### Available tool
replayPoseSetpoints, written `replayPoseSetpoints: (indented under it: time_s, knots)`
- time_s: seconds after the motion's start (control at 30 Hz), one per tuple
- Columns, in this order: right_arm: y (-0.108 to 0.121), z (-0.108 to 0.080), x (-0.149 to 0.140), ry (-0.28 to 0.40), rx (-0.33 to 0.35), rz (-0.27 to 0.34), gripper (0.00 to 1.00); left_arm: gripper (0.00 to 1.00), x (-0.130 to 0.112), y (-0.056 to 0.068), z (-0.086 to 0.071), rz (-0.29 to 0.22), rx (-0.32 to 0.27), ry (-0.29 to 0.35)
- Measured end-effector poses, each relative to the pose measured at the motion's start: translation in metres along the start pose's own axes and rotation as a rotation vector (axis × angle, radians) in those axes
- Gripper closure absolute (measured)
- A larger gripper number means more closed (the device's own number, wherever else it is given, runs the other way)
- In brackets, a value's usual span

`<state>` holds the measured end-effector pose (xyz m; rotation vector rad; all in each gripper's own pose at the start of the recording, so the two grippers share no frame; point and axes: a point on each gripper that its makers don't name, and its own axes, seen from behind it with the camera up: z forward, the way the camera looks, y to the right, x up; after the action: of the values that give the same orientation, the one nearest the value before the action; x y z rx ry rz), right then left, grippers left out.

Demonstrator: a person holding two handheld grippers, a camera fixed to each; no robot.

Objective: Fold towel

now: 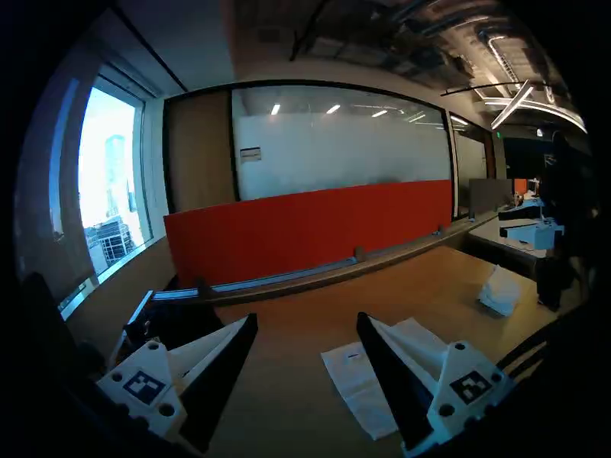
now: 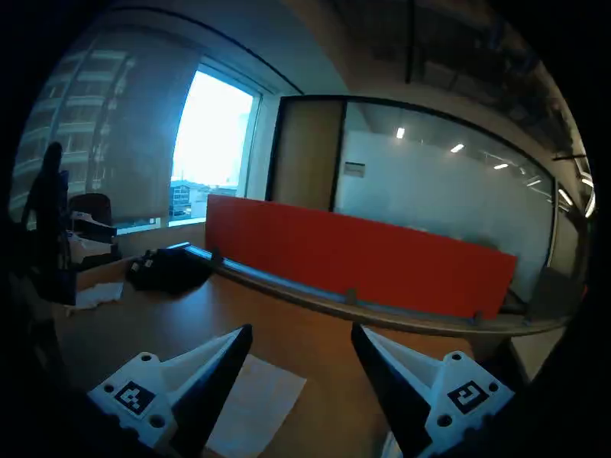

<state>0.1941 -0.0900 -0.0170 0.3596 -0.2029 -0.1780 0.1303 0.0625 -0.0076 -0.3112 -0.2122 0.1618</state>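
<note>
Two claws, both spread wide and empty: in the left gripper view my left gripper (image 1: 305,317) hovers over the wooden desk (image 1: 290,382), with the white towel (image 1: 347,378) lying flat at near right, partly behind one finger. In the right gripper view my right gripper (image 2: 300,328) is likewise apart, the towel (image 2: 256,401) flat at near left by its finger. It looks thin, light and limp, apt to slide on smooth wood, so I'd pinch its corners, not the middle.

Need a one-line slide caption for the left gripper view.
Open left gripper hovers over a wooden desk, flat white towel partly behind one finger, red divider beyond.
</note>
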Motion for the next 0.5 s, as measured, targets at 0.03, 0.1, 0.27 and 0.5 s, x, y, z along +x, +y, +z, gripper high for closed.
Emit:
replayPoseSetpoints:
  time_s: [0.03, 0.1, 0.27, 0.5]
  knots:
    - [-0.001, 0.0, -0.004, -0.012, 0.009, 0.0, 0.0, 0.04, -0.003, 0.003, 0.001, 0.004, -0.012, -0.007]
    - [-0.004, -0.001, -0.01, -0.034, 0.026, -0.001, 0.0, 0.04, -0.009, 0.008, 0.002, 0.012, -0.033, -0.02]
    - [-0.013, -0.002, -0.03, -0.103, 0.077, -0.008, 0.0, 0.04, -0.023, 0.017, 0.003, 0.032, -0.072, -0.06]
    - [-0.019, -0.001, -0.046, -0.143, 0.114, -0.04, 0.0, 0.04, -0.04, 0.026, 0.005, 0.038, -0.102, -0.094]
